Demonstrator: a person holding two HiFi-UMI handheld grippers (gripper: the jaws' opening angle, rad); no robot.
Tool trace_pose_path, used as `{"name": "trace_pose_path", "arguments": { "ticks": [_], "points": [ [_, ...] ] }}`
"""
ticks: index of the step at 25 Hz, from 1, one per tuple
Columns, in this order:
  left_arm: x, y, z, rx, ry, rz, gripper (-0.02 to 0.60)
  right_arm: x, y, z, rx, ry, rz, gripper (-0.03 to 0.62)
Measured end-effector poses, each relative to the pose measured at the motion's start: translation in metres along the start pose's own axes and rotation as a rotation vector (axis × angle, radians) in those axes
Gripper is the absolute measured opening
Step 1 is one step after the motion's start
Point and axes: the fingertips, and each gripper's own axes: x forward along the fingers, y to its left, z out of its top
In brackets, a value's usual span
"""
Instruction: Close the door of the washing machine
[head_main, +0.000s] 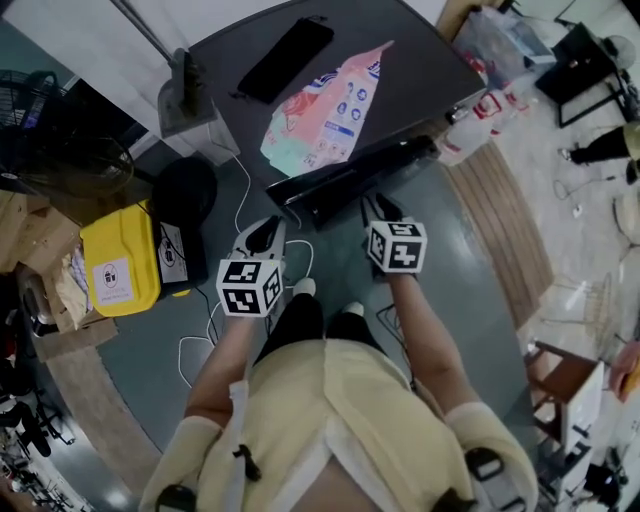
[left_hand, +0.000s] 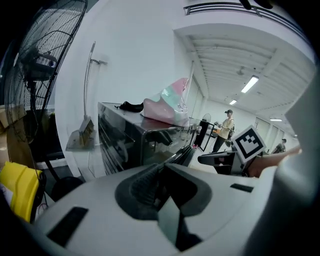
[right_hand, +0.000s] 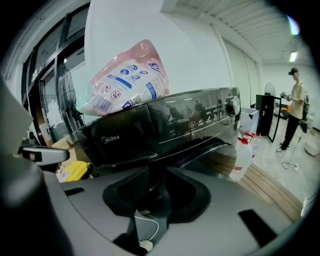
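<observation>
The person faces the washer (head_main: 400, 70), which fills the 12 o'clock part of the head view. On its dark top lie a pink-and-green bag (head_main: 325, 110) and, at the bag's 10 o'clock, a flat black thing (head_main: 285, 58). The door (head_main: 350, 182) is open: it juts from the washer's front as a long black slab, slanting from 8 o'clock up to 2 o'clock, between the machine and the two grippers.

The left gripper (head_main: 266, 234) hangs near the door's 8 o'clock end. In its own view the jaws stand apart with nothing between them, and the door's edge shows beyond. The right gripper (head_main: 382, 210) sits at 6 o'clock of the door's right half. Its jaws are likewise released and empty, and a white cable (right_hand: 149, 224) on the floor shows through the gap. From above, neither tip can be seen to touch the door.

A yellow tub (head_main: 120, 260) stands at 9 o'clock of the left gripper, with a fan (head_main: 40, 140) at 10 o'clock. Bottles (head_main: 478, 118) cluster at the washer's 4 o'clock corner. In the right gripper view another person (right_hand: 296, 110) stands far off at 3 o'clock
</observation>
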Motion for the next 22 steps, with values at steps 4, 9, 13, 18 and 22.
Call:
{"name": "trace_pose_path", "arguments": {
  "ticks": [4,9,13,18,22],
  "points": [
    [0.002,-0.001,0.005,0.007,-0.011,-0.011,0.032,-0.019,0.002,0.005,0.008,-0.033,-0.004,0.076],
    [0.007,-0.009,0.010,0.029,-0.017,-0.024,0.032,-0.037,0.001,0.011,0.014,-0.070,-0.017,0.050],
    [0.008,-0.015,0.013,0.029,-0.027,-0.045,0.032,-0.049,0.002,0.012,0.021,-0.089,-0.029,0.030],
    [0.009,-0.021,0.016,0.030,-0.036,-0.054,0.032,-0.062,0.002,0.012,0.032,-0.103,-0.037,0.006],
    [0.008,-0.024,0.018,0.030,-0.036,-0.056,0.032,-0.069,0.004,0.014,0.033,-0.116,-0.033,0.006]
  ]
}}
